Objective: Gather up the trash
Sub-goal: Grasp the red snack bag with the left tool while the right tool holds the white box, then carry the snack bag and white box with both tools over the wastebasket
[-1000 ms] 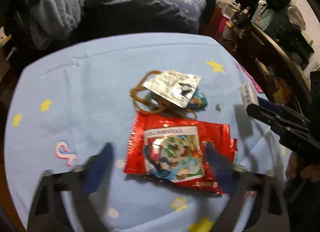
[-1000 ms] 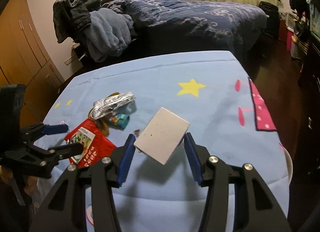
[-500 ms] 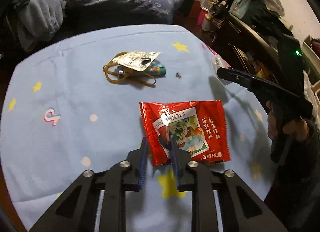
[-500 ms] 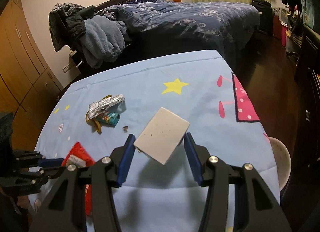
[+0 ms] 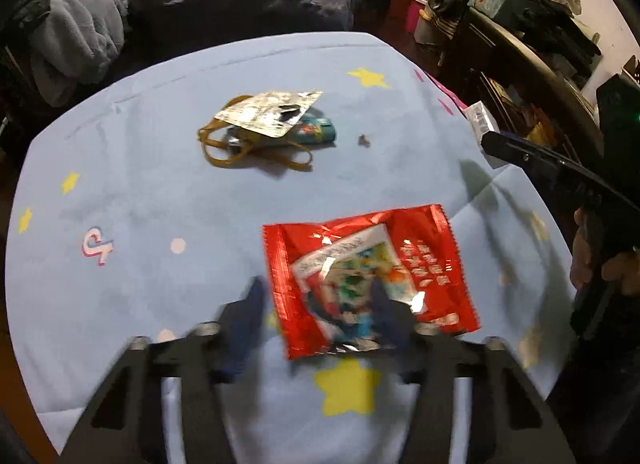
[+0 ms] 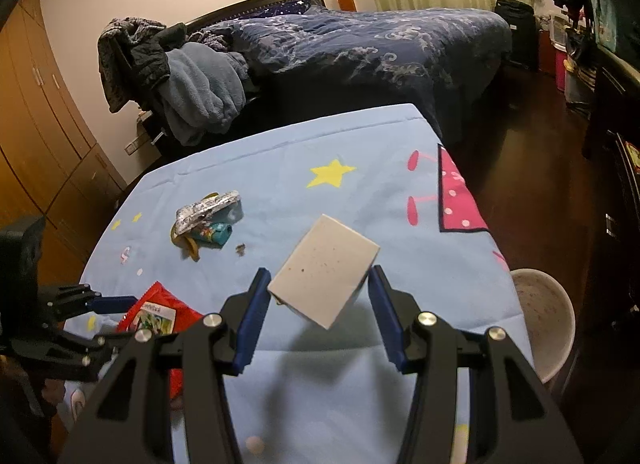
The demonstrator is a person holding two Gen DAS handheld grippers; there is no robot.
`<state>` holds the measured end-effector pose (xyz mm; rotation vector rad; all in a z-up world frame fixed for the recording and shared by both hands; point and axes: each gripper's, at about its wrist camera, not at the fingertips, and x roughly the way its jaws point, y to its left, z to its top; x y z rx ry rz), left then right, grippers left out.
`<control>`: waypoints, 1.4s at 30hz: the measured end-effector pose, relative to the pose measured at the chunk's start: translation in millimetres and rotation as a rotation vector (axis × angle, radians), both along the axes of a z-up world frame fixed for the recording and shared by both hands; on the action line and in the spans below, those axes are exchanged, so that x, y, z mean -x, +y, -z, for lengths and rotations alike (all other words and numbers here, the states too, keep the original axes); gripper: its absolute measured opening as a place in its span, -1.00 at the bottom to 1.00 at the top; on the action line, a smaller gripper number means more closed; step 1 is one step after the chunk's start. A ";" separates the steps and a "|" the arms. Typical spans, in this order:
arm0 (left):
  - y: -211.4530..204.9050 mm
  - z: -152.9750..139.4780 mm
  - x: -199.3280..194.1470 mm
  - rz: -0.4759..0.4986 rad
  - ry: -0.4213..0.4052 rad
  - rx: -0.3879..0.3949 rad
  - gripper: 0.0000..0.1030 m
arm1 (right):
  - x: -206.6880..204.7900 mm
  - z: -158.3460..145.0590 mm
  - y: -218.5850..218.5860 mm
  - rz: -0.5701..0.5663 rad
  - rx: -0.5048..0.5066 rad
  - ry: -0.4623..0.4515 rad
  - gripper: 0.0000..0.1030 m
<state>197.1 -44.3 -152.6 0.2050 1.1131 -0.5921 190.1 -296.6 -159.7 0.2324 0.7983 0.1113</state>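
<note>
A red snack packet (image 5: 420, 248) lies flat on the light blue star-print cloth (image 5: 160, 192). My left gripper (image 5: 316, 304) hovers over its near left part, blurred, jaws opening; one finger overlaps the packet and the other stands off its left edge, so no pad presses on it. The right gripper (image 6: 318, 288) is shut on a small white box (image 6: 324, 268) held above the cloth. That box (image 5: 480, 120) also shows at the right edge of the left wrist view. From the right wrist view the packet (image 6: 156, 312) appears at lower left.
A silver foil wrapper (image 5: 272, 114) lies farther back on a teal wrapper (image 5: 320, 134) and brown strips (image 5: 224, 160), with a dark crumb (image 5: 364, 140) beside them. A white bucket (image 6: 540, 316) stands on the floor past the table's right edge. A bed (image 6: 360, 44) lies beyond.
The left jaws went from wide apart to nearly shut at the packet's left corner, then widened again; the packet shifted. The right gripper carried the box toward the table's right, bringing the bucket into view.
</note>
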 end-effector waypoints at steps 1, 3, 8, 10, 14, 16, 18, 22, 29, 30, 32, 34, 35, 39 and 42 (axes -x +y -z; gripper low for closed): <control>-1.5 0.0 -0.3 0.001 0.003 -0.006 -0.30 | 1.4 0.4 -1.2 0.002 -0.001 0.000 -0.02; -2.8 -2.6 1.5 0.006 0.003 0.005 -0.68 | 3.4 0.2 -2.9 0.006 -0.006 -0.001 -0.01; -0.3 -18.0 7.6 -0.003 -0.017 0.047 -0.95 | 11.2 -3.4 -4.8 0.004 -0.005 -0.011 -0.02; -1.7 -24.9 8.0 -0.010 -0.033 0.054 -0.96 | 13.5 -5.8 -4.8 0.001 -0.004 -0.019 -0.02; 3.0 -52.2 7.9 -0.034 -0.090 0.090 -0.96 | 19.2 -12.8 -6.1 -0.006 -0.003 -0.036 -0.02; 3.5 -66.6 4.5 -0.049 -0.117 0.101 -0.96 | 21.6 -17.3 -8.5 -0.005 -0.003 -0.047 -0.02; 2.1 -83.6 -1.9 -0.062 -0.139 0.126 -0.96 | 25.2 -24.1 -12.3 -0.001 -0.006 -0.066 -0.02; -14.2 -110.6 -13.4 -0.068 -0.179 0.166 -0.96 | 33.3 -39.5 -25.1 0.013 0.000 -0.106 -0.02; -85.0 -145.0 -32.1 0.014 -0.221 0.194 -0.96 | 48.4 -53.8 -71.6 0.087 0.008 -0.151 -0.02; -97.8 -148.3 -32.9 0.033 -0.226 0.198 -0.96 | 50.5 -53.5 -79.4 0.101 0.006 -0.153 -0.02; -127.2 -152.6 -35.3 0.072 -0.231 0.204 -0.96 | 56.1 -51.1 -99.2 0.136 -0.002 -0.155 -0.02; -148.9 -151.9 -35.5 0.099 -0.231 0.207 -0.96 | 59.8 -45.4 -118.4 0.174 -0.009 -0.149 -0.02; -168.2 -149.8 -37.2 0.121 -0.228 0.207 -0.96 | 62.4 -41.7 -127.8 0.194 -0.011 -0.143 -0.02; -222.0 -134.1 -44.4 0.177 -0.197 0.207 -0.96 | 70.2 -22.7 -164.2 0.267 -0.030 -0.115 -0.02; -264.0 -116.0 -50.2 0.216 -0.159 0.200 -0.96 | 75.0 -3.6 -191.6 0.320 -0.039 -0.086 -0.02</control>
